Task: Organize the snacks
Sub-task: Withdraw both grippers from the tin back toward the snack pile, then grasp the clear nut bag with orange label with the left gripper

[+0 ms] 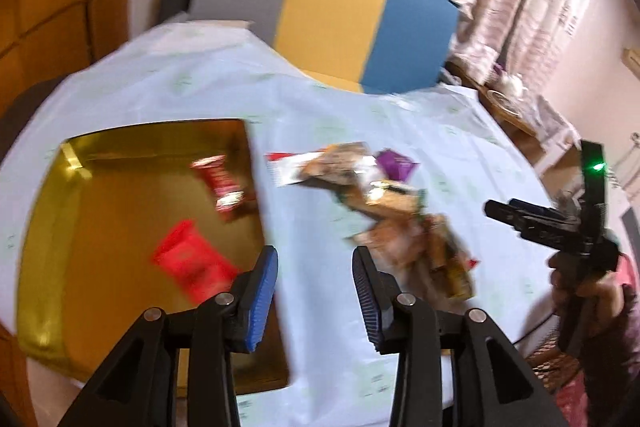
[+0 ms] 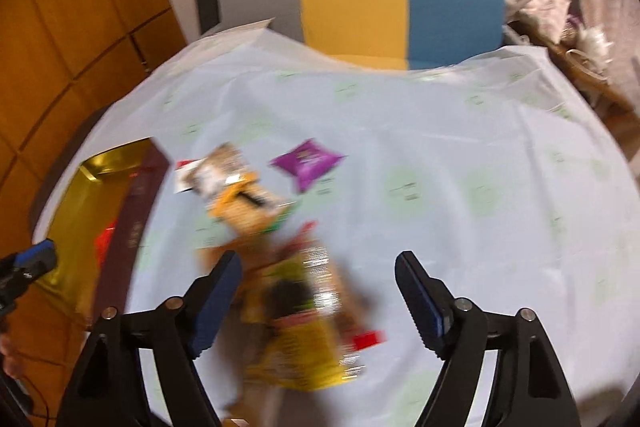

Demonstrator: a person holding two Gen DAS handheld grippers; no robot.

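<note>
Gold tray (image 1: 48, 227) at frame left, snack packets (image 1: 384, 203) heaped at centre on the pale-clothed surface (image 1: 320, 99).

Two red packets (image 1: 192, 267) lie inside the tray. Left tongs (image 1: 315, 301) hang parted and empty over the tray's right edge. Right tongs (image 2: 318, 301) gape wide above a blurred yellow packet (image 2: 304, 351), gripping nothing; a purple packet (image 2: 306, 163) lies apart, upper centre.

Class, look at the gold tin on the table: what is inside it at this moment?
Inside the gold tin lie two red snack packets: a shiny wrapper near the far side and a flat red packet nearer. The left claw hides a bit of the floor.
</note>
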